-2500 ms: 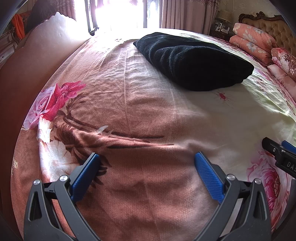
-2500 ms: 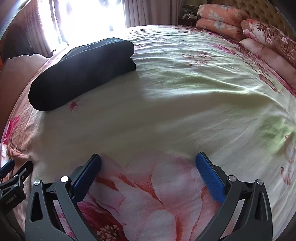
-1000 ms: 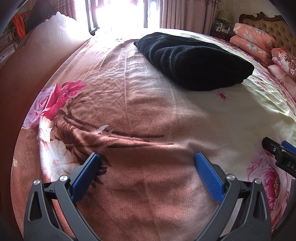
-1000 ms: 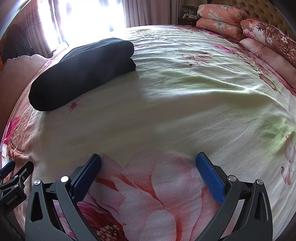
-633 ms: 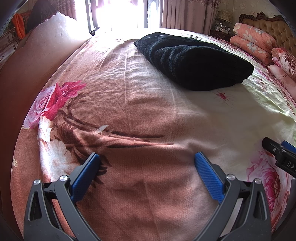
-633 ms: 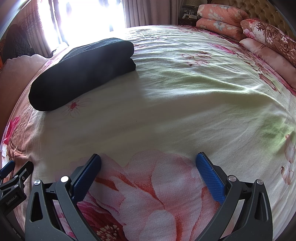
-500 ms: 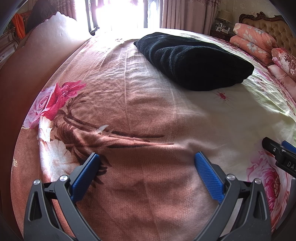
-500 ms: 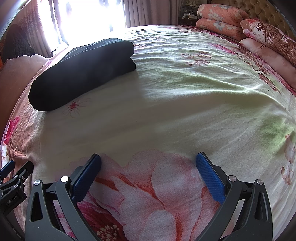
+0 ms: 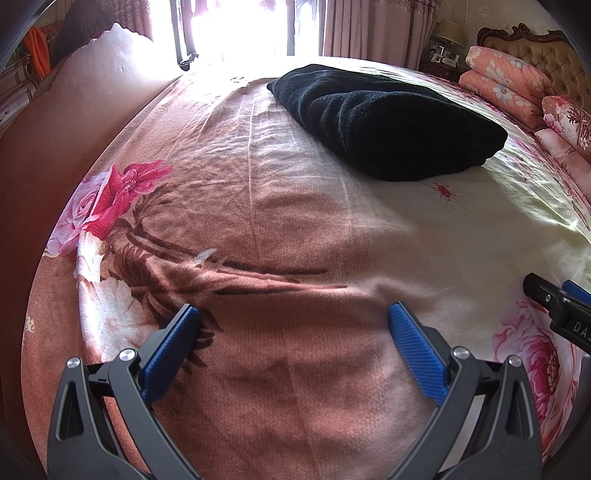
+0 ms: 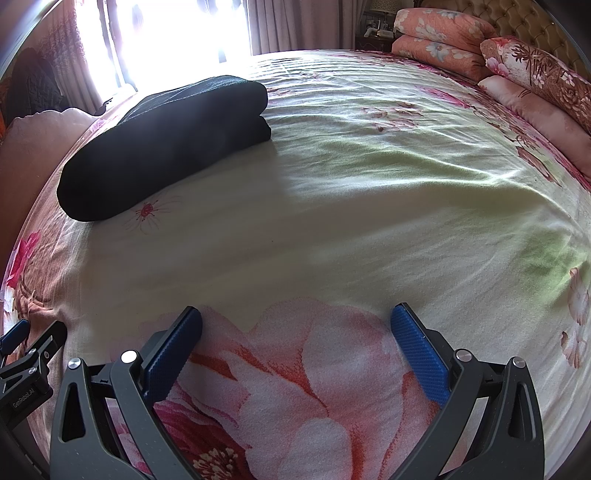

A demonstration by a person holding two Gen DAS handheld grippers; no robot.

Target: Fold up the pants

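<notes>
While both claws hang low over the near edge of the bed, neither one grips anything: the left claw has its blue pads spread wide over the brown part of the floral cover, and the right claw is just as wide apart above a large pink printed flower. The pants, dark and already folded into a thick, rounded bundle, lie on the cover toward the bed's far edge by the bright window, well apart from both claws. In the left wrist view the tip of the right claw shows at the right border. Folded floral quilts and pillows are stacked along the headboard edge of the bed.
</notes>
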